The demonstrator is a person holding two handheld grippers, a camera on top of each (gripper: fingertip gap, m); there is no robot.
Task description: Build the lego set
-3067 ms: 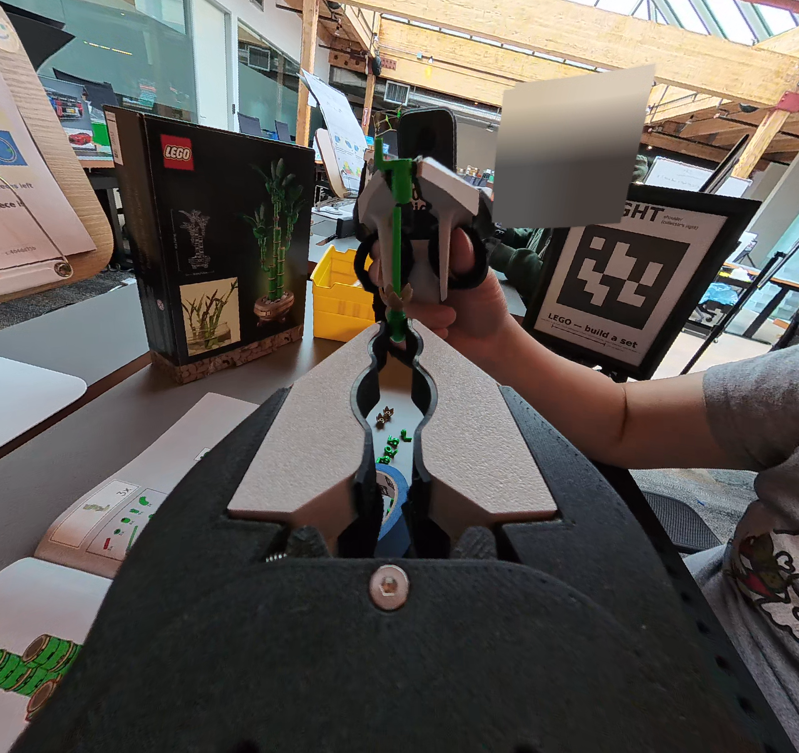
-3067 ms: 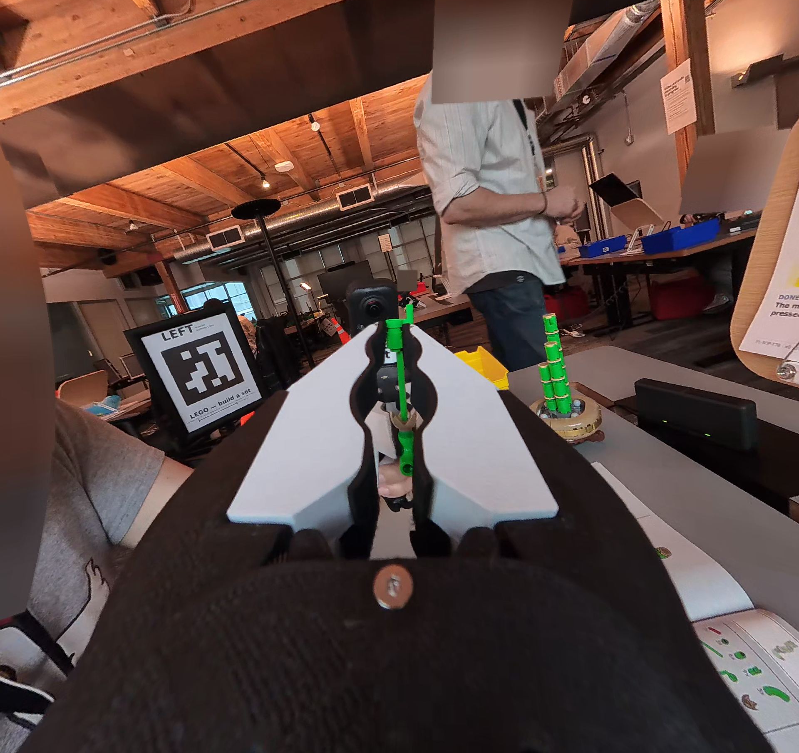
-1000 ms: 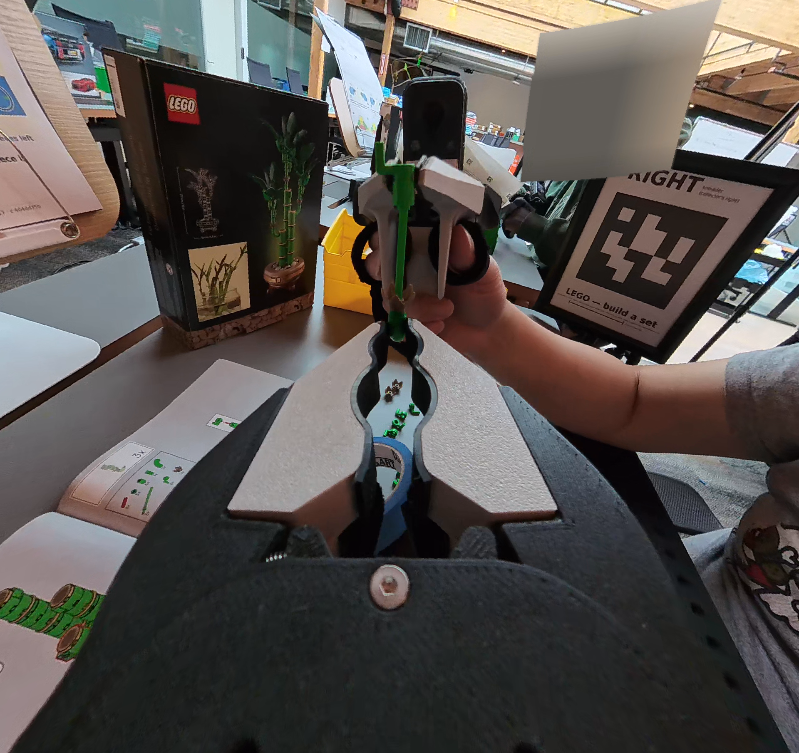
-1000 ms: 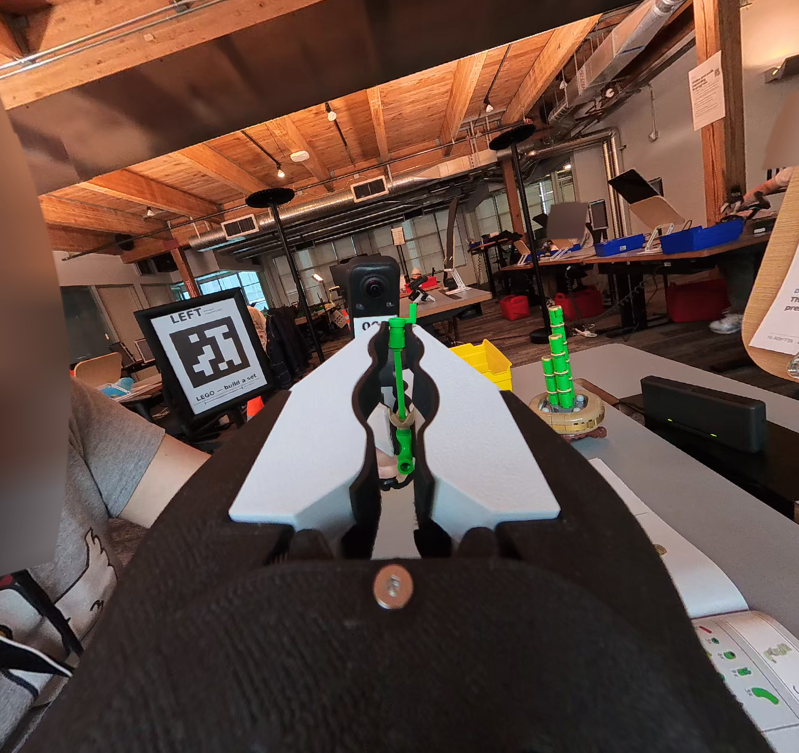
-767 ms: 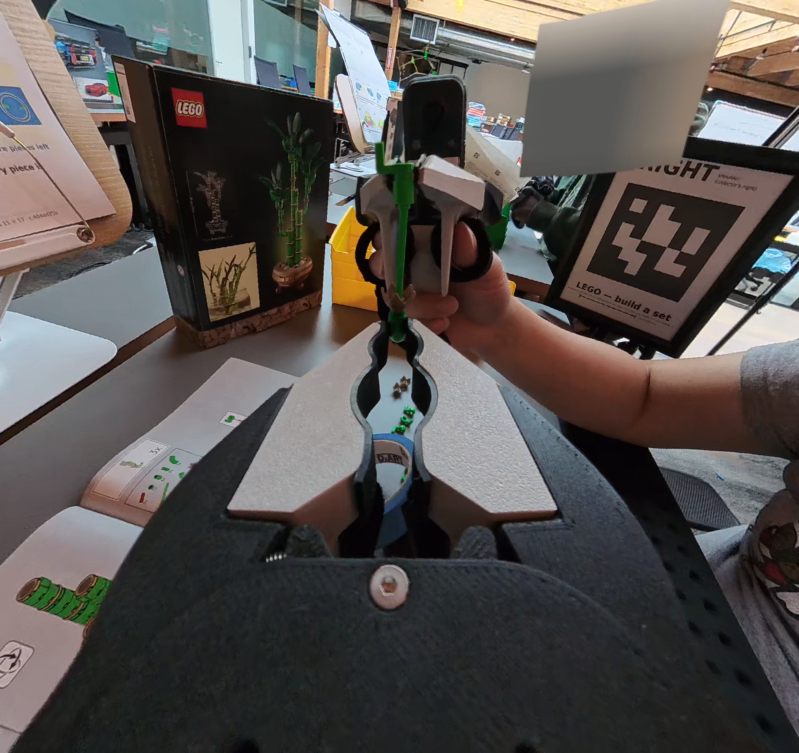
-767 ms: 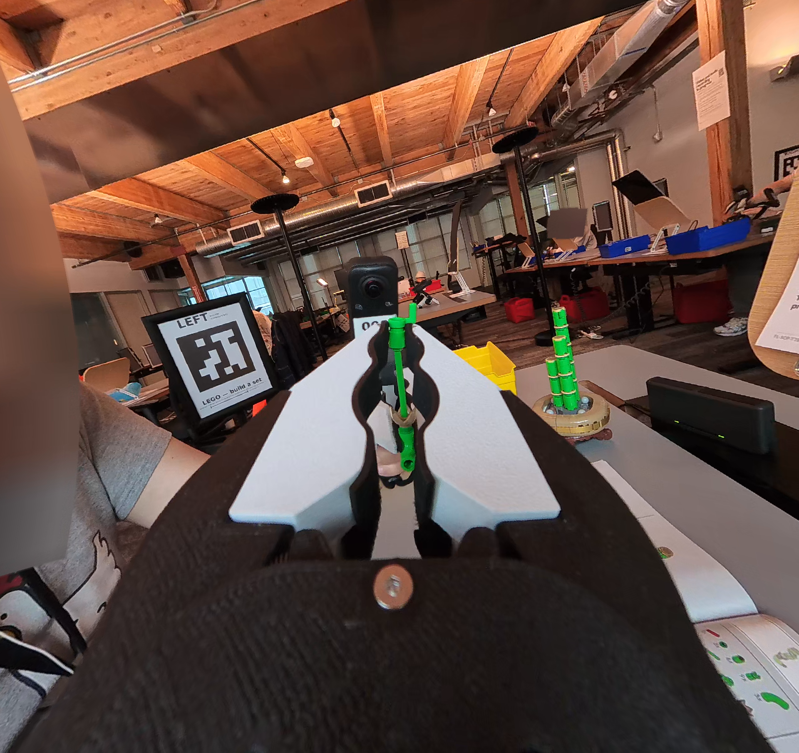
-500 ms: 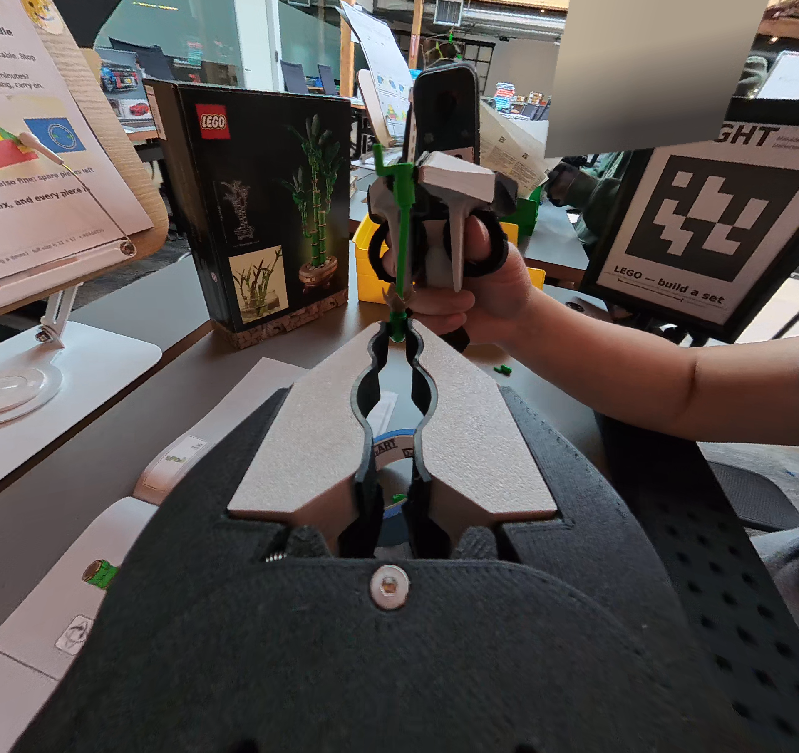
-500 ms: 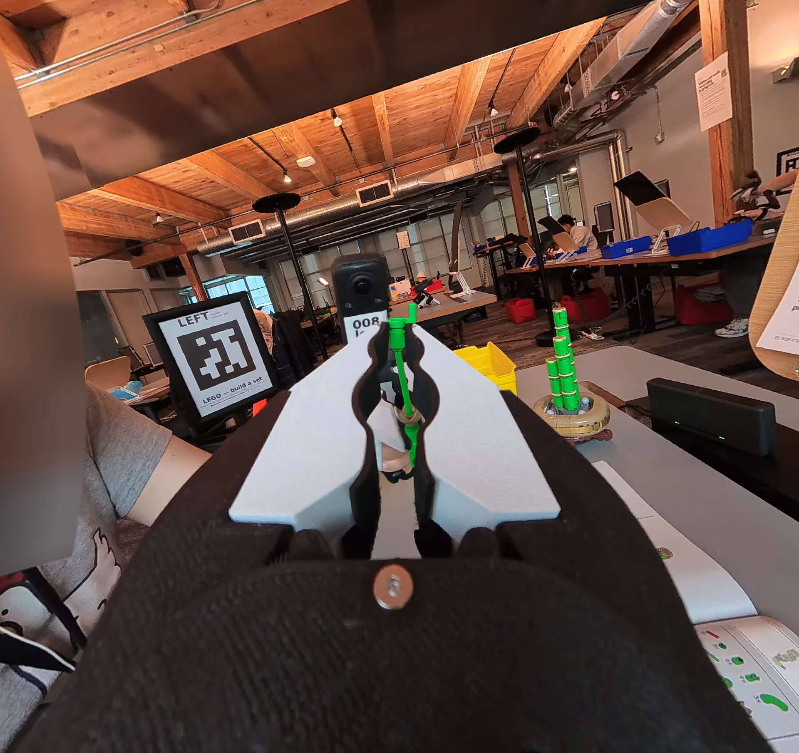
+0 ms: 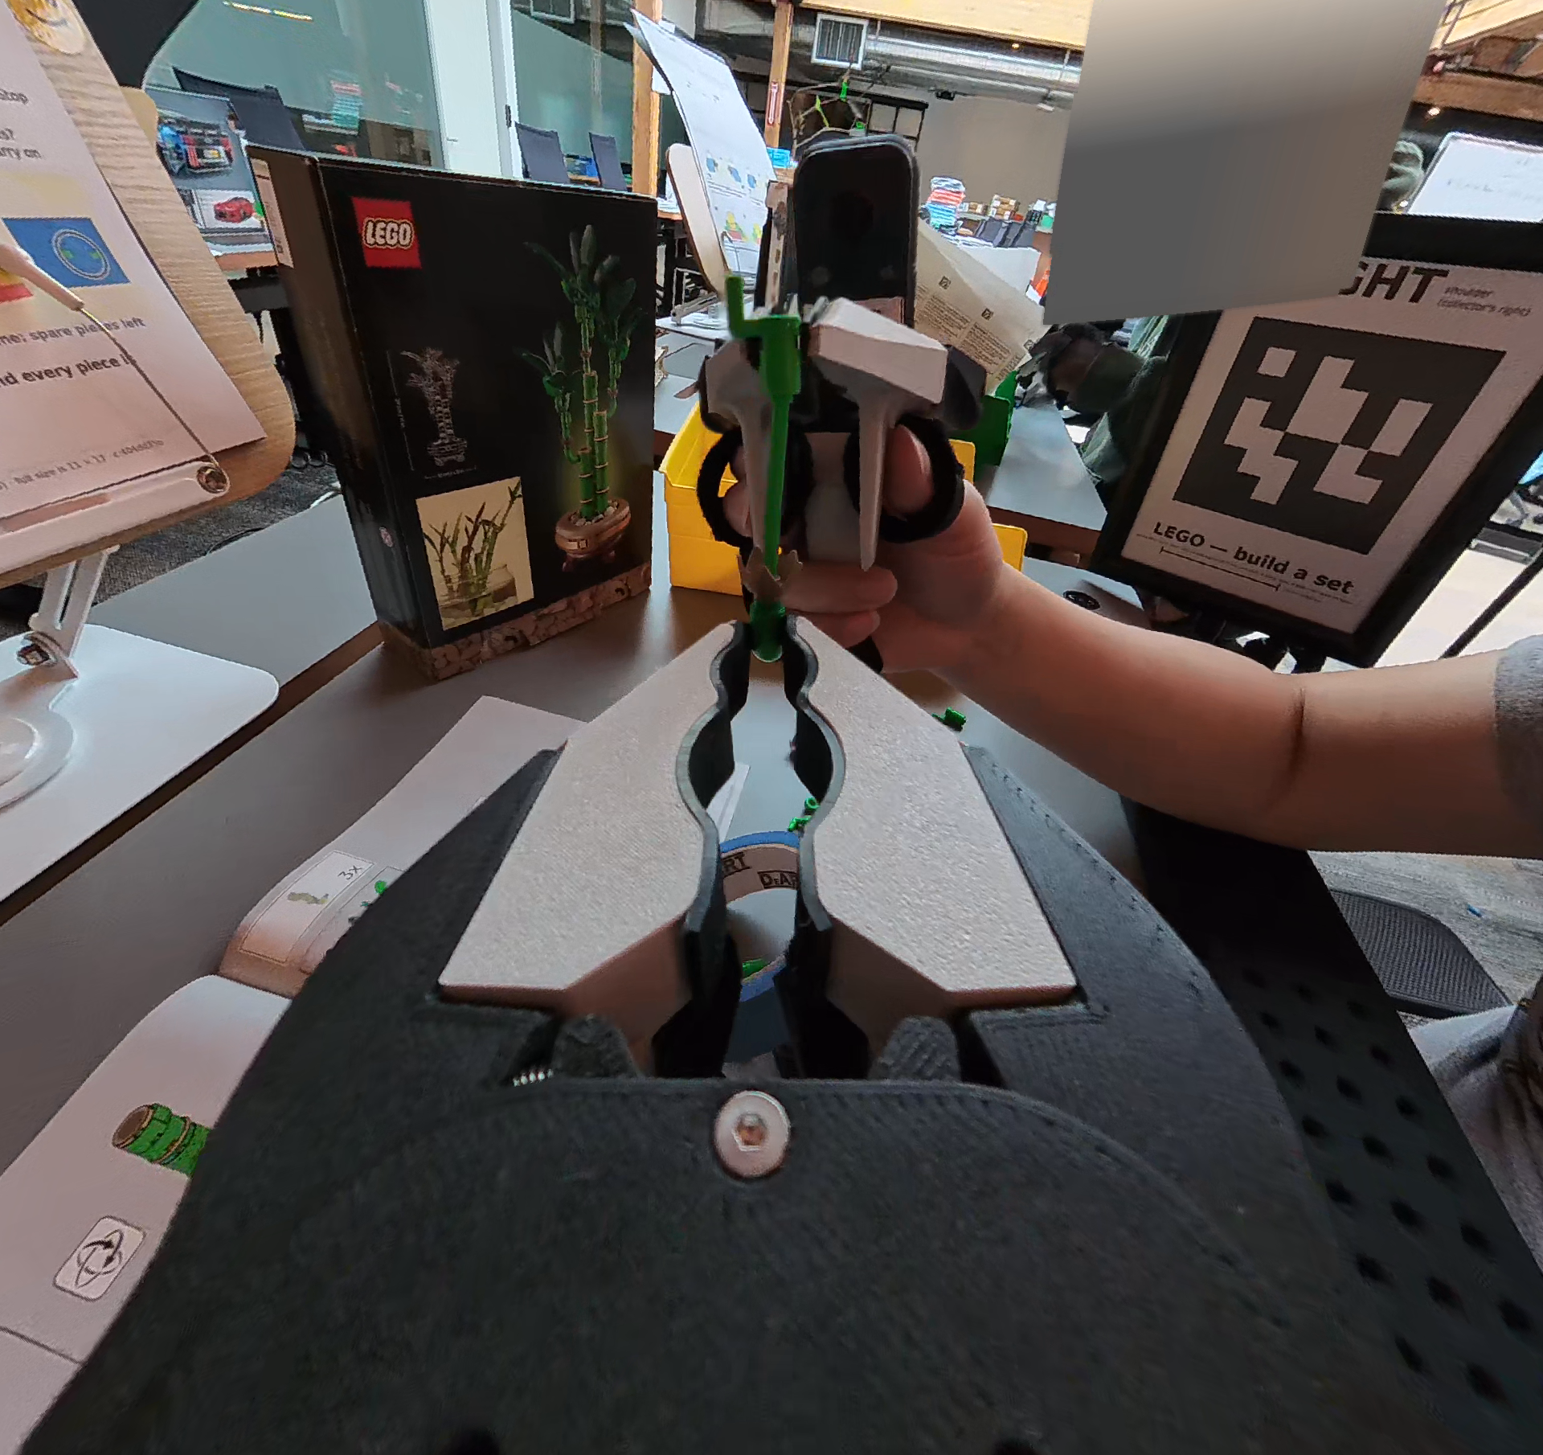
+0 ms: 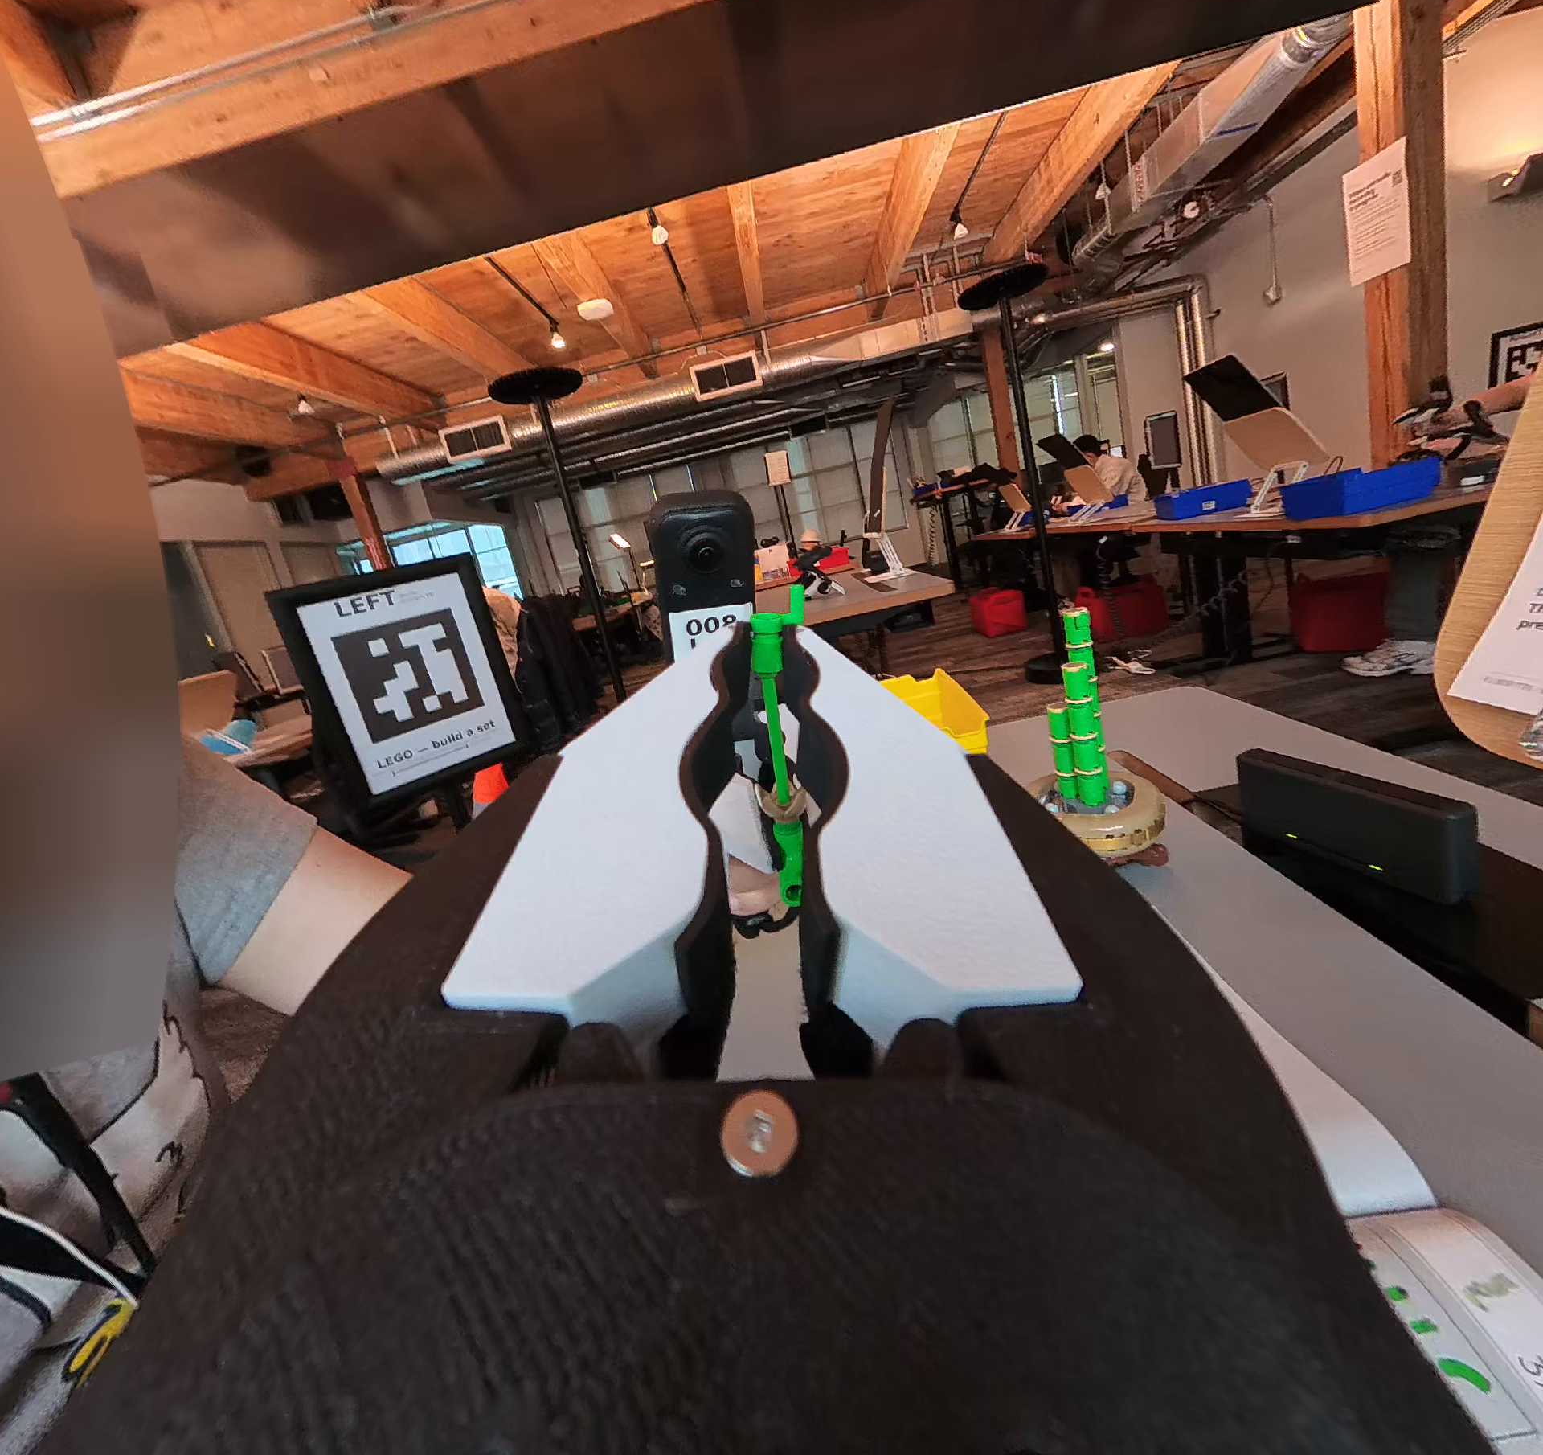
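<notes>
The left gripper (image 9: 766,646) pinches the bottom end of a thin green stem (image 9: 776,463) at its very tips. The right gripper (image 9: 806,446), held in a hand (image 9: 902,571), faces back and clamps the same stem higher up, above a tan collar piece (image 9: 768,567). Behind stand the black set box (image 9: 476,413) and a yellow bin (image 9: 693,504). A blue tape roll (image 9: 756,880) lies on the table (image 9: 275,772) between the near fingers.

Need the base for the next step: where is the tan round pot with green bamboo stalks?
In the right wrist view, the tan round pot with green bamboo stalks stands on the grey table, right of the right gripper, beside a black box.
</notes>
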